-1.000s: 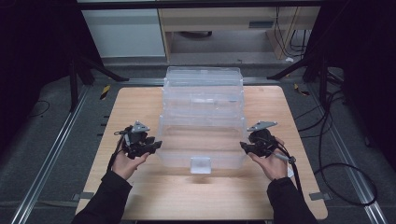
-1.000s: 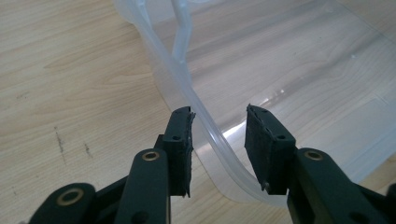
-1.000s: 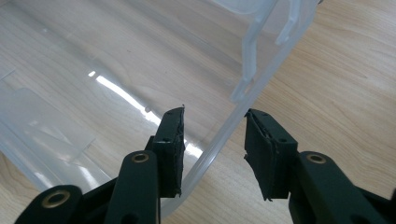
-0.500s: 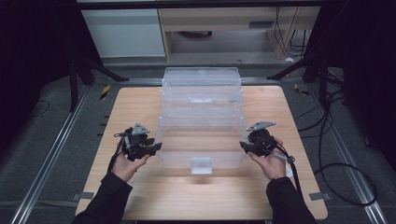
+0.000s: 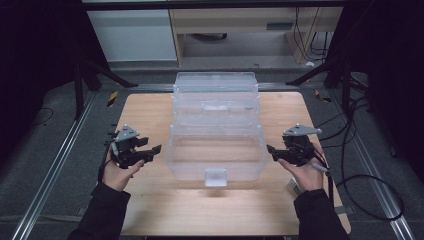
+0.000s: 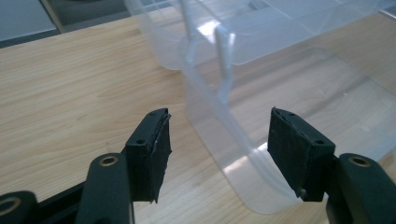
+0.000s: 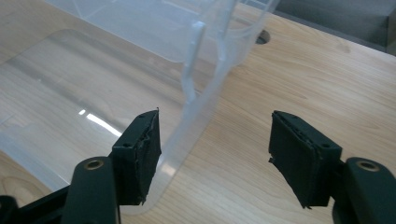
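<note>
We take the clear plastic box (image 5: pixel 216 135) as our landmark; it stands in the middle of the wooden table (image 5: pixel 150 210), tiered in three steps that rise away from us, the lowest tray nearest and carrying a small latch (image 5: pixel 216 177) on its front wall.

Nearest to us, our two hands come up from the table's near edge. The left gripper (image 5: pixel 152 150) sits just beside the box's left wall, level with the lowest tray, jaws spread and nothing between them. In the left gripper view (image 6: pixel 217 140) the tray's rounded near corner lies in the gap between the pads without touching either. The right gripper (image 5: pixel 273 152) mirrors it just off the box's right wall, likewise released. In the right gripper view (image 7: pixel 215 144) the tray's thin wall runs close along the inner pad, but we cannot tell whether it actually touches.

Farther off, the middle and top trays are stepped back toward the far edge of the table. All three look empty.

We judge the work to be at an approach stage: both grippers are lined up on the lowest tray's sides, yet neither has closed on anything. What is left, as far as we can see, is to grip the walls and then move or fold the box.
</note>
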`<state>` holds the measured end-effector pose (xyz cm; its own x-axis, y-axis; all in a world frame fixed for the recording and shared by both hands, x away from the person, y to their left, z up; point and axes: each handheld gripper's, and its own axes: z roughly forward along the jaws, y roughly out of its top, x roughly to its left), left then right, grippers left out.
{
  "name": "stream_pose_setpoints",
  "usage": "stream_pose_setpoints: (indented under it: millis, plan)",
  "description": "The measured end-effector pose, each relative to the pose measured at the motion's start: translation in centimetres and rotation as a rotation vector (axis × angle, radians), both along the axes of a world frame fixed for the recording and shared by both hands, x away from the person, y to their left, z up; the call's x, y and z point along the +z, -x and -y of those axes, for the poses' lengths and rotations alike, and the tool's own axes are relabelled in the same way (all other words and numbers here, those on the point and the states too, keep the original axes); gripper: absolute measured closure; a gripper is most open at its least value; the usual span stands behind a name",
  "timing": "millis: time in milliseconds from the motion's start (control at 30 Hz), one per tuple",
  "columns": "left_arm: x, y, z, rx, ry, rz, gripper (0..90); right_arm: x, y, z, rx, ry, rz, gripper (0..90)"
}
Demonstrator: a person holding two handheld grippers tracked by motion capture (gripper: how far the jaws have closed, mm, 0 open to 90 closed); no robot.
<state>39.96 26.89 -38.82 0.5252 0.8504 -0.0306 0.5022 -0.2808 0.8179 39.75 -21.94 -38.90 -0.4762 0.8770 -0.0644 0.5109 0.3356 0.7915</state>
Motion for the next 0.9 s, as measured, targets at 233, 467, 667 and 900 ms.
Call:
stream_pose_setpoints:
  millis: [233, 467, 667, 900]
  plan:
    - [-2.1, -0.5, -1.6, 0.047, -0.041, -0.036, 36.5, -0.7, 1.8, 2.9, -0.038, 0.018, -0.04, 31.9]
    - [-4.5, -0.6, -2.6, 0.065, -0.084, -0.076, 35.6, -2.2, 2.9, 4.3, -0.048, 0.053, -0.107, 28.3]
    - [-5.4, -0.8, -3.2, 0.083, -0.091, -0.094, 34.3, -3.9, 3.9, 5.0, -0.054, 0.106, -0.163, 25.7]
    - [-5.7, -0.8, -2.9, 0.073, -0.107, -0.1, 33.7, -5.4, 4.2, 5.9, -0.067, 0.132, -0.22, 24.6]
